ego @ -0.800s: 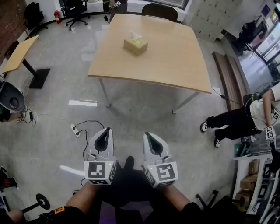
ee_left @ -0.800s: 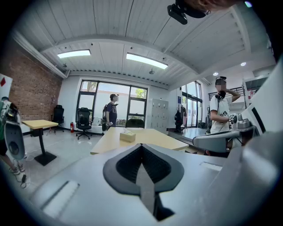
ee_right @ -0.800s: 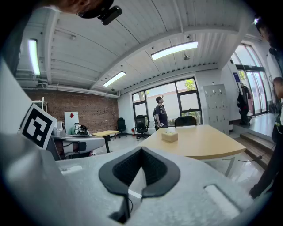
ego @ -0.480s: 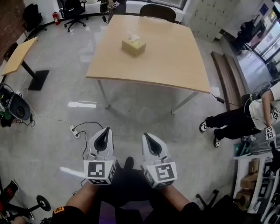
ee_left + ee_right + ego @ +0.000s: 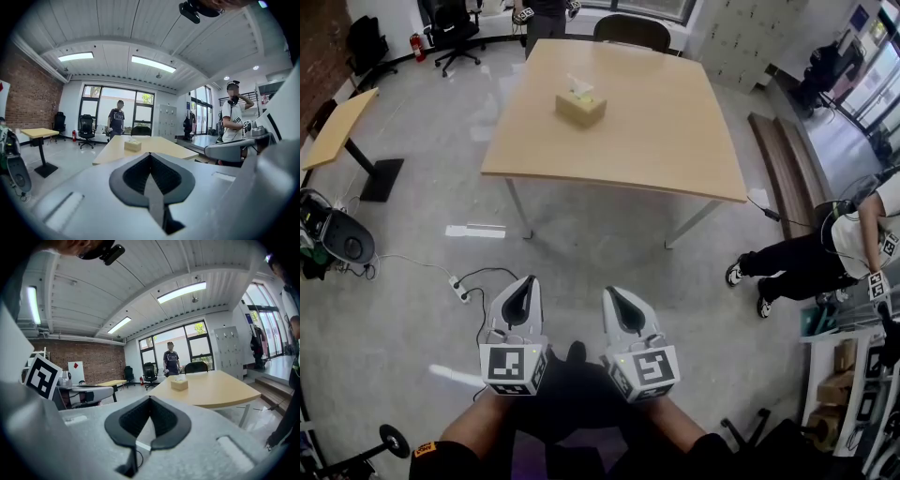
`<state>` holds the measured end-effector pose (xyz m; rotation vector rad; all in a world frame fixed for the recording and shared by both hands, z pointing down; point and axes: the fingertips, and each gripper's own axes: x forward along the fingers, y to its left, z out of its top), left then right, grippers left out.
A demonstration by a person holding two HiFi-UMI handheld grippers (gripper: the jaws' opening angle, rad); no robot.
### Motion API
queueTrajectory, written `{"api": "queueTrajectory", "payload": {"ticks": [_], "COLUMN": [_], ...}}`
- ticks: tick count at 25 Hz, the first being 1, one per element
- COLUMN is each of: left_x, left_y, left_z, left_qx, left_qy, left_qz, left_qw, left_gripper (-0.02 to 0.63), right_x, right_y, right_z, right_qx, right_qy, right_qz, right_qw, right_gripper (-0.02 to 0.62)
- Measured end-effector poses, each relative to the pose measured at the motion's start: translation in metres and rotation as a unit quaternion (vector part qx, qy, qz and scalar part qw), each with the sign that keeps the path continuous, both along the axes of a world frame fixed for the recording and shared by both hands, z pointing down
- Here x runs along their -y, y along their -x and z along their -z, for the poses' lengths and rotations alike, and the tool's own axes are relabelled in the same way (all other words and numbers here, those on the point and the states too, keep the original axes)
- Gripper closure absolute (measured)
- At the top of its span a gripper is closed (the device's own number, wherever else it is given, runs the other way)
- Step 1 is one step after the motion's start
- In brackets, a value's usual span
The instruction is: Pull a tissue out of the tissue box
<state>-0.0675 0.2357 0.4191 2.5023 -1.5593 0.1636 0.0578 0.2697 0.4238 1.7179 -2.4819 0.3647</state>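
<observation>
A tan tissue box [image 5: 580, 108] with a white tissue sticking out of its top stands on the far left part of a large wooden table [image 5: 675, 141]. It also shows small and far off as the tissue box [image 5: 132, 145] in the left gripper view and the tissue box [image 5: 179, 383] in the right gripper view. My left gripper [image 5: 528, 279] and right gripper [image 5: 611, 292] are side by side, low and close to my body, over the floor and well short of the table. Both are shut with nothing between the jaws, which also shows up close for the left gripper [image 5: 150, 155] and right gripper [image 5: 150, 398].
A person [image 5: 546, 9] stands beyond the table's far edge. Another person [image 5: 825, 248] sits at the right by shelving. A power strip with cables [image 5: 459, 281] lies on the floor ahead left. A small side table [image 5: 337, 122] and office chairs [image 5: 450, 19] stand at the left.
The view has crept forward and turned a little; the table and box have drifted slightly left in the picture. Both grippers keep their place and stay shut.
</observation>
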Motion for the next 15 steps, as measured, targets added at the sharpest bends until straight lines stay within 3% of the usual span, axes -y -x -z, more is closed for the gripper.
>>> {"api": "queueTrajectory", "payload": {"ticks": [8,15], "left_x": [0.005,0.050], "left_y": [-0.005,-0.005], "left_z": [-0.011,-0.020], "left_qx": [0.016,0.010], "left_qy": [0.012,0.027], "left_qz": [-0.001,-0.012], "left_qw": [0.9998,0.9995], "left_gripper": [0.589,0.589], "right_x": [0.007,0.049], "right_y": [-0.008,-0.007], "right_z": [-0.016,-0.021], "right_qx": [0.017,0.011], "right_qy": [0.024,0.034], "right_qz": [-0.002,-0.013], "right_qw": [1.000,0.999], "right_gripper": [0.604,0.604]}}
